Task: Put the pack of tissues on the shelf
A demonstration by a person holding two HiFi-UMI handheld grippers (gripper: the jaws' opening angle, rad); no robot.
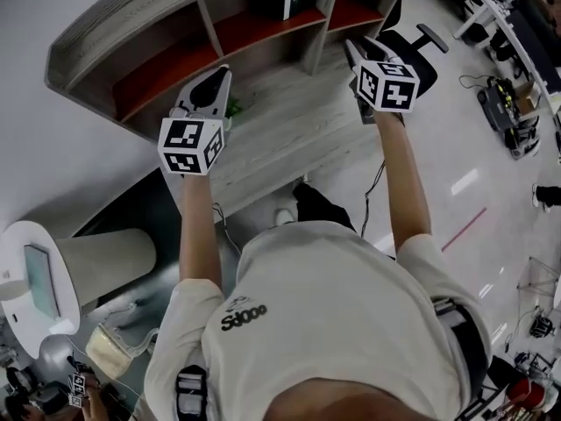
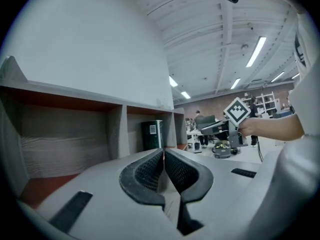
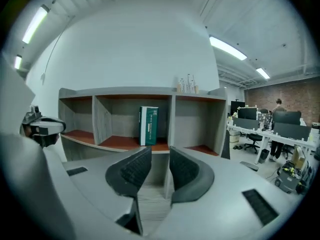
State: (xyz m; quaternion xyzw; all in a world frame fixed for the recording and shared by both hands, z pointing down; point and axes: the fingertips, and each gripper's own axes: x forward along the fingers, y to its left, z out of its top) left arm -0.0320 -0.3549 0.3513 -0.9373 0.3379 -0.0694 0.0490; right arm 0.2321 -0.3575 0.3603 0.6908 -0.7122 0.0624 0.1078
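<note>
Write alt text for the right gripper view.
The right hand-held gripper, its jaws slightly apart with nothing between them, faces a wooden shelf of three compartments. A green pack stands upright in the middle compartment, and office desks stand off to the right.

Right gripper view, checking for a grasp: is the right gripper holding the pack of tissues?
No, the right gripper is open and empty, while the pack of tissues stands upright on the shelf.
</note>
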